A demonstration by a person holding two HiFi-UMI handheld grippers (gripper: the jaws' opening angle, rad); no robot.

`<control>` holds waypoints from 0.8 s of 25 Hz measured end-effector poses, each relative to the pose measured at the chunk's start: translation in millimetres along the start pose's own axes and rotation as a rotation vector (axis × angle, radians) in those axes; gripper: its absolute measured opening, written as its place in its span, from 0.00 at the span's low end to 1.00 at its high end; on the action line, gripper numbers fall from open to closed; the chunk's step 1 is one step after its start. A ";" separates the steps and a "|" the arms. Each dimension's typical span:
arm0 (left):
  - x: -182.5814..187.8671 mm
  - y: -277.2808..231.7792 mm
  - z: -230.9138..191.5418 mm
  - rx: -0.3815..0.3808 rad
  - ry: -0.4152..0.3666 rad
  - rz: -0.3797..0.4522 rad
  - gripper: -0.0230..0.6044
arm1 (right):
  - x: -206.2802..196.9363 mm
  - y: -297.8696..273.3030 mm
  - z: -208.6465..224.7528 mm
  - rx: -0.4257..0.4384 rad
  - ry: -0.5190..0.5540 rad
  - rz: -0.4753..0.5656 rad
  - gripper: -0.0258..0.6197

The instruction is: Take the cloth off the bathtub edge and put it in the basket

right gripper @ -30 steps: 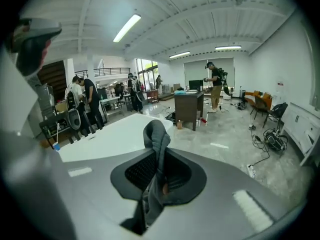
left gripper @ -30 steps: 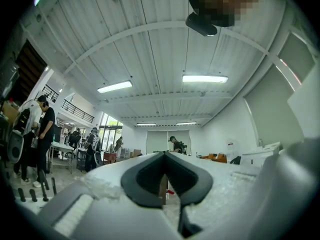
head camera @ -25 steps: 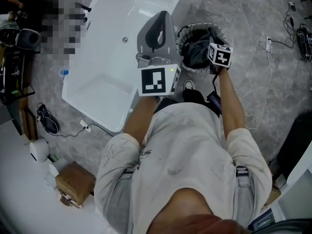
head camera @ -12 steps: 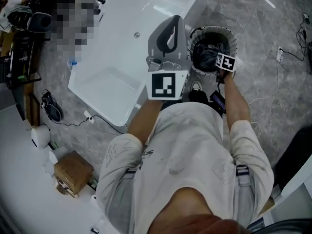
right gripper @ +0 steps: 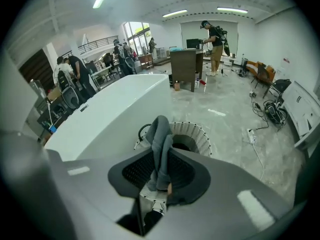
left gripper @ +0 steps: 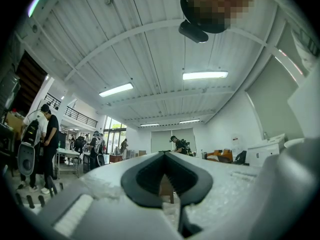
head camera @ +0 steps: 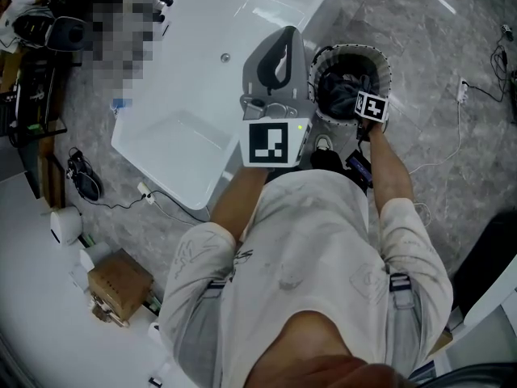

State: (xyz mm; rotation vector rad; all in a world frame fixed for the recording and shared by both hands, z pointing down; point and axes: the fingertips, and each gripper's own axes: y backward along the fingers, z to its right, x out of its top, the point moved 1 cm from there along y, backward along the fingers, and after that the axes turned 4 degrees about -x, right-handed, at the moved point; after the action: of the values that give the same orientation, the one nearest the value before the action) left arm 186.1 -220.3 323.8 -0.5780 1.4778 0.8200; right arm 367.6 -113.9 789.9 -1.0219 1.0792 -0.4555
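The grey cloth (right gripper: pixel 161 149) runs up between the pads of my right gripper (right gripper: pixel 159 176), which still pinch it as the jaws start opening. Its dark bulk (head camera: pixel 343 87) lies inside the white slatted basket (head camera: pixel 323 59). In the head view my right gripper (head camera: pixel 362 99) hangs over the basket's near rim (right gripper: pixel 197 134), with only its marker cube plain. The white bathtub (head camera: pixel 202 71) stands left of the basket, its edge (right gripper: pixel 110 114) bare. My left gripper (head camera: pixel 275 51) is held over the tub's edge, pointing up at the ceiling, shut (left gripper: pixel 165 156) and holding nothing.
Cables and a power strip (head camera: pixel 462 87) lie on the grey floor right of the basket. A cardboard box (head camera: pixel 119 285) and a white device (head camera: pixel 65 226) sit at lower left. People (right gripper: pixel 215 34) and desks stand at the far end of the hall.
My right gripper has come down lower over the basket and the cloth has sunk deeper into it. My left gripper has stayed over the tub's edge.
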 end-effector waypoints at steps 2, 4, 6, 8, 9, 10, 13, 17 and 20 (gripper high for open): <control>4.0 2.1 1.0 0.002 0.001 0.004 0.04 | 0.9 2.3 -2.1 0.012 -0.007 0.025 0.30; 7.3 9.3 0.7 0.005 -0.002 0.002 0.04 | 0.4 7.7 -7.4 0.027 -0.004 0.041 0.39; 7.9 14.7 -0.5 0.008 -0.007 0.003 0.04 | 3.7 11.6 -12.4 0.035 0.020 0.059 0.41; 5.7 12.1 -3.1 0.023 -0.009 0.006 0.04 | 16.0 10.2 -16.2 0.049 0.048 0.089 0.42; 5.1 10.1 -5.2 0.035 -0.007 0.010 0.04 | 24.5 9.3 -18.4 0.059 0.057 0.110 0.42; 6.0 9.7 -8.2 0.052 -0.006 0.018 0.04 | 33.9 10.0 -22.3 0.071 0.066 0.136 0.42; 8.0 22.7 -21.7 0.104 -0.010 0.024 0.04 | 60.5 23.5 -49.2 0.130 0.116 0.228 0.42; 2.0 41.7 -51.2 0.192 -0.010 0.009 0.04 | 96.7 45.4 -105.6 0.224 0.243 0.344 0.42; 1.6 62.2 -77.3 0.268 -0.012 0.008 0.04 | 121.2 69.1 -154.3 0.294 0.329 0.446 0.42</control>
State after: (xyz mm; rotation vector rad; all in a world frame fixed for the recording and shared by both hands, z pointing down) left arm 89.3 -241.8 328.0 -0.3652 1.5486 0.6173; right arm 273.9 -240.5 654.0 -0.4338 1.4413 -0.4084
